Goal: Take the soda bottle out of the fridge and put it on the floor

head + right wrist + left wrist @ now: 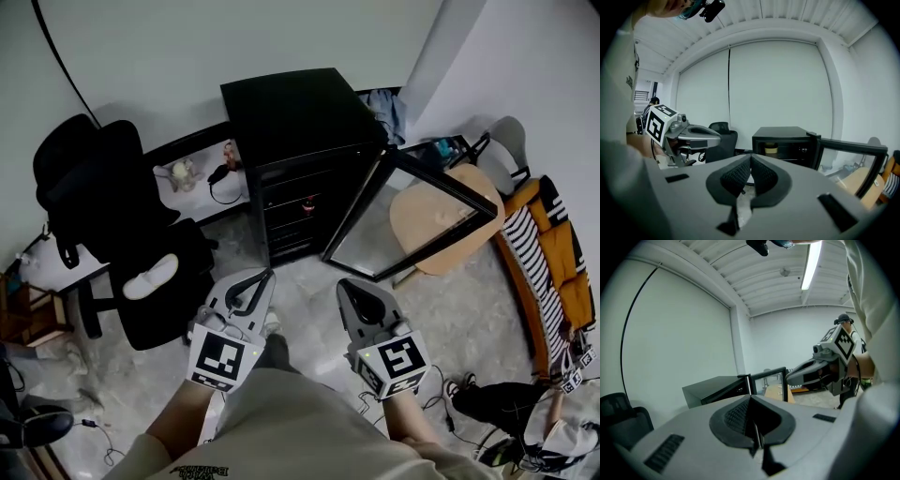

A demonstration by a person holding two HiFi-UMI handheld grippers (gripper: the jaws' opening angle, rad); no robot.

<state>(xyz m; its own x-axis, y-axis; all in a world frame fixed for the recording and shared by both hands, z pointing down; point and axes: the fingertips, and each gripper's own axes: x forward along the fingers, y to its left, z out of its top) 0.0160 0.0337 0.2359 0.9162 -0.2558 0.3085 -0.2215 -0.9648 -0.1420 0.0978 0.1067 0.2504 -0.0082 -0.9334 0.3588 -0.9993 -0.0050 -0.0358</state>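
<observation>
— Why does your left one hang so low?

— I hold the left hand-held gripper (264, 276) in front of my waist, forearm angled down. Its jaws are pressed together on nothing, and the tips point at the fridge (300, 112). It has no job right now, so I judge it is simply waiting.

— Where is the soda bottle?

— Inside the fridge, on a shelf. I take the small reddish spot there to be the soda bottle (307, 204), though it is too small to be sure. It has not been taken out.

— And the right side?

— The right hand-held gripper (345, 286) sits level with the left one, well apart from the fridge. It is clenched and empty, and it faces the open front. The glass door (422, 211) stands swung out to the right, which leaves the shelves free to reach. I reckon I must move closer and part the jaws before any grab.
</observation>
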